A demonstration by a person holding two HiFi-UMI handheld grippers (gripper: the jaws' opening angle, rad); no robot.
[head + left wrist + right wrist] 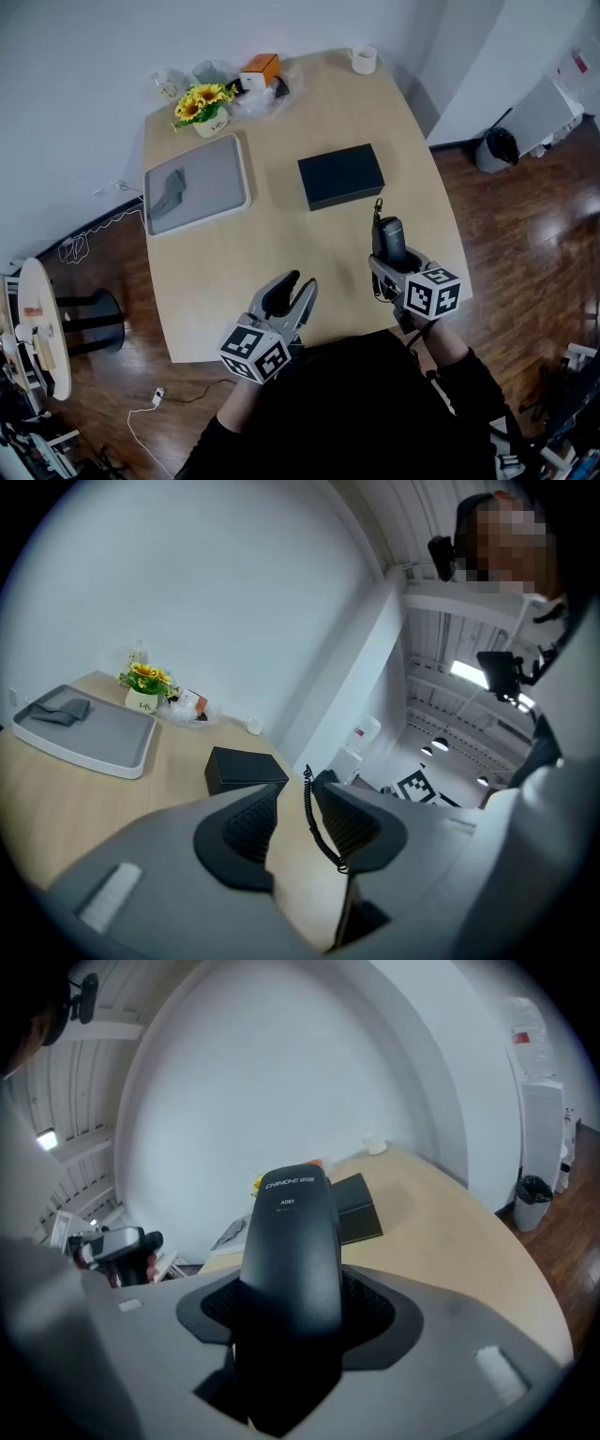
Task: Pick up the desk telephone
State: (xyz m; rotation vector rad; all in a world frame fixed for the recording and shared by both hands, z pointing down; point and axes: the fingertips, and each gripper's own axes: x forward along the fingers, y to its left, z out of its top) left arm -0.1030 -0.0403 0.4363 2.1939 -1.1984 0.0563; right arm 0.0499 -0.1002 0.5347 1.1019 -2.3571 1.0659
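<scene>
A black telephone handset stands upright near the table's right front edge, and my right gripper is shut on its lower part. In the right gripper view the handset fills the space between the jaws of my right gripper, both pads pressed on it. Its coiled cord hangs down in the left gripper view. A flat black box lies mid-table beyond the handset. My left gripper hovers open over the table's front edge, left of the handset; between the jaws of my left gripper there is only bare table.
On the wooden table a grey tray holds a folded grey cloth at the back left. Sunflowers in a pot, an orange box and a white mug stand along the far edge. A bin sits on the floor at the right.
</scene>
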